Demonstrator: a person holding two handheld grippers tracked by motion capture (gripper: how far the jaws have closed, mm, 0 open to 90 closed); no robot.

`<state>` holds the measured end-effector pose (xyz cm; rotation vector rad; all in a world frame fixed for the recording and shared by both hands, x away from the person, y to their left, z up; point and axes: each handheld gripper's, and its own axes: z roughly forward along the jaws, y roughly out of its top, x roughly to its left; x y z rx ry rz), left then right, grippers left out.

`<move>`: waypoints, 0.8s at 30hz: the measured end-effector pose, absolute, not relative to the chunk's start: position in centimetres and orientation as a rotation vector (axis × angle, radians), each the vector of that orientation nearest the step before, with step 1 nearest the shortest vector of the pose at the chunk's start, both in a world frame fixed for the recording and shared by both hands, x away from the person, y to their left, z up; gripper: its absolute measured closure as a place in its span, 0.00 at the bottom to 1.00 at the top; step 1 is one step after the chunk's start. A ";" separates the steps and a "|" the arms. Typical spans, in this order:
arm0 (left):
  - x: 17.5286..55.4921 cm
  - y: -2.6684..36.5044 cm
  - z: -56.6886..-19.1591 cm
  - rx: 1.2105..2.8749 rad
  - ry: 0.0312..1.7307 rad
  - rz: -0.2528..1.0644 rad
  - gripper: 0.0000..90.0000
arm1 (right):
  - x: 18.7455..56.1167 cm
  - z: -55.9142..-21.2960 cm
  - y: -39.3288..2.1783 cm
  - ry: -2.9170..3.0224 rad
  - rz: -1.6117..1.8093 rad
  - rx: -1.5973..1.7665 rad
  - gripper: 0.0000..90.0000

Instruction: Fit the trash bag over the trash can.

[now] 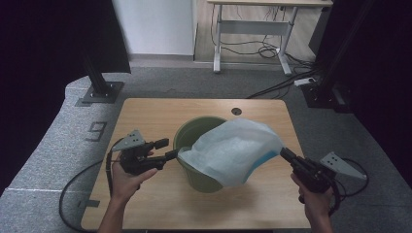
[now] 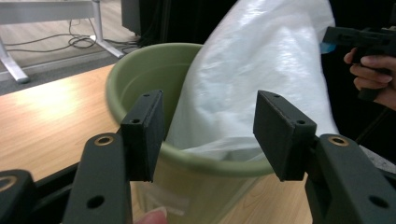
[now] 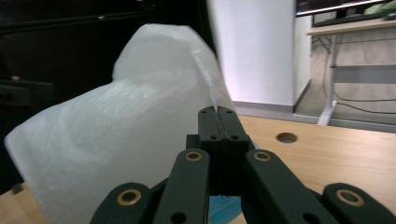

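Observation:
A green plastic bin [image 1: 190,130] stands on the middle of the wooden table [image 1: 145,116]. A white translucent bag [image 1: 233,150] is stretched over the bin's right side and hangs across its rim. My left gripper [image 1: 169,148] sits at the bin's left rim, open. In the left gripper view its jaws [image 2: 210,135] stand apart before the bin [image 2: 140,74] and the bag [image 2: 252,70], pressing on neither. My right gripper [image 1: 283,152] is shut on the bag's right edge. In the right gripper view that gripper [image 3: 217,114] pinches the thin film of the bag [image 3: 116,135].
A round cable hole [image 1: 236,111] lies in the table behind the bin. Black stand feet [image 1: 102,92] sit beyond the far corners. A white desk [image 1: 252,29] with loose cables on the floor stands farther back. Bare table lies in front of the bin.

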<state>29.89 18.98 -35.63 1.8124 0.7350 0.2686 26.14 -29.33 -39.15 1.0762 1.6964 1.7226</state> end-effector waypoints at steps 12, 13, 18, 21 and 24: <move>28.9 14.3 -34.7 1.883 0.641 0.264 0.46 | 25.4 -38.8 -25.6 1.778 1.735 0.964 0.98; 29.0 14.0 -34.7 1.889 0.638 0.261 0.46 | 25.4 -38.7 -25.3 1.783 1.739 0.960 0.98; 29.3 13.0 -35.0 1.912 0.639 0.242 0.44 | 25.5 -38.7 -24.2 1.808 1.765 0.934 0.98; 29.6 12.6 -35.5 1.924 0.643 0.232 0.44 | 25.6 -38.8 -23.4 1.830 1.770 0.917 0.98; 29.7 12.2 -35.8 1.927 0.652 0.221 0.44 | 25.7 -38.8 -22.8 1.843 1.783 0.910 0.98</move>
